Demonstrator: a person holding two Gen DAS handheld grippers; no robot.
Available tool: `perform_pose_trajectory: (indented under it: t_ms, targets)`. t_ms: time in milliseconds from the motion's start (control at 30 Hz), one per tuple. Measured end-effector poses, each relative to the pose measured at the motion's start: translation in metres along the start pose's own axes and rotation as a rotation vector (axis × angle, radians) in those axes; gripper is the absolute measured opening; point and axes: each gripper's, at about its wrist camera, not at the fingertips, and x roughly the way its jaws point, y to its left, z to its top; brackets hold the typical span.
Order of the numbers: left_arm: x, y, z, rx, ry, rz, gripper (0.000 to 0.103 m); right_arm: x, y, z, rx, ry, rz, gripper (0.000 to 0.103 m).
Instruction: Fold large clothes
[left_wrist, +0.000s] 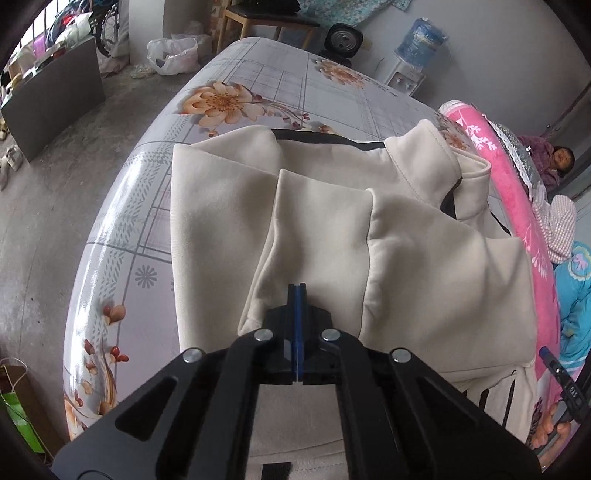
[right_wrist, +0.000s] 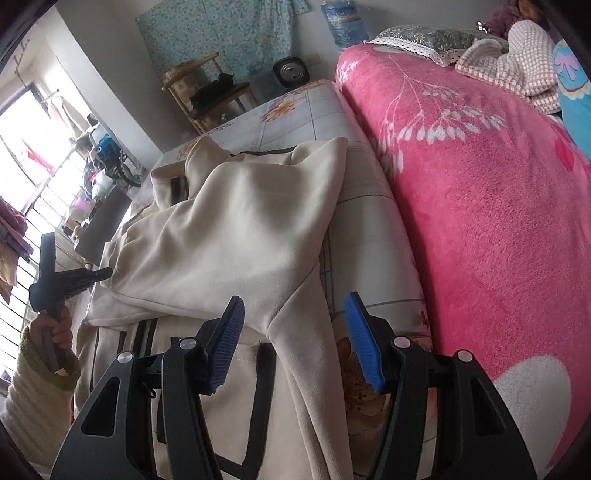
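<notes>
- On the glossy floral-printed table cover (left_wrist: 258, 77) lies my cream fleece garment with dark trim (left_wrist: 221, 221), partly folded, with a sleeve panel laid over the body; it sits just beside the pink plush blanket (right_wrist: 480, 184), presumably for flat working room.
- Left gripper (left_wrist: 297, 286): its blue pads are pressed together with no cloth visible between them; it hovers over the folded sleeve's near edge, holding nothing I can see.
- Right gripper (right_wrist: 295, 306): jaws stand about half open, straddling the narrow fold of cream fabric without pinching it.
- Judgement: the right tool looks positioned to take that fold for the next turn-over; the fabric is soft and may slump.
</notes>
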Motion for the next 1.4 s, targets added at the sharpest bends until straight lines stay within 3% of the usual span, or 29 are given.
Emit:
perform_pose_trajectory:
  t_ms: [167, 300, 567, 700, 833, 1067, 1233, 1333, 1400]
  targets:
    - [-0.047, -0.006, -0.025, 0.05, -0.098, 0.009, 0.0, -0.001, -0.006, 0.016, -0.001, -0.013, 0.006, 0.056]
    - [-0.055, 0.012, -0.047, 0.02, -0.106, 0.072, 0.0, 0.018, -0.008, 0.04, 0.009, 0.015, 0.021, 0.056]
    - [-0.052, 0.033, -0.05, -0.073, -0.095, -0.076, 0.001, 0.065, -0.018, 0.083, 0.095, 0.049, -0.017, 0.056]
    - [-0.037, 0.031, -0.024, -0.089, -0.064, -0.107, 0.025, 0.069, -0.015, 0.085, 0.093, 0.055, -0.018, 0.056]
    - [-0.009, 0.032, 0.003, -0.1, -0.005, -0.105, 0.033, 0.069, -0.011, 0.085, 0.069, 0.07, -0.014, 0.064]
    - [0.006, 0.025, 0.018, -0.096, -0.015, -0.068, 0.03, 0.073, -0.008, 0.086, 0.032, 0.067, -0.022, 0.066]
    - [0.002, 0.016, 0.01, -0.041, -0.042, -0.006, 0.007, 0.075, -0.015, 0.09, 0.072, 0.035, -0.031, 0.066]
    - [-0.005, 0.009, 0.003, 0.008, -0.081, 0.018, 0.005, 0.078, -0.023, 0.094, 0.119, 0.006, -0.046, 0.066]
    - [-0.013, 0.001, -0.007, 0.053, -0.113, 0.049, 0.005, 0.08, -0.024, 0.098, 0.122, -0.01, -0.077, 0.054]
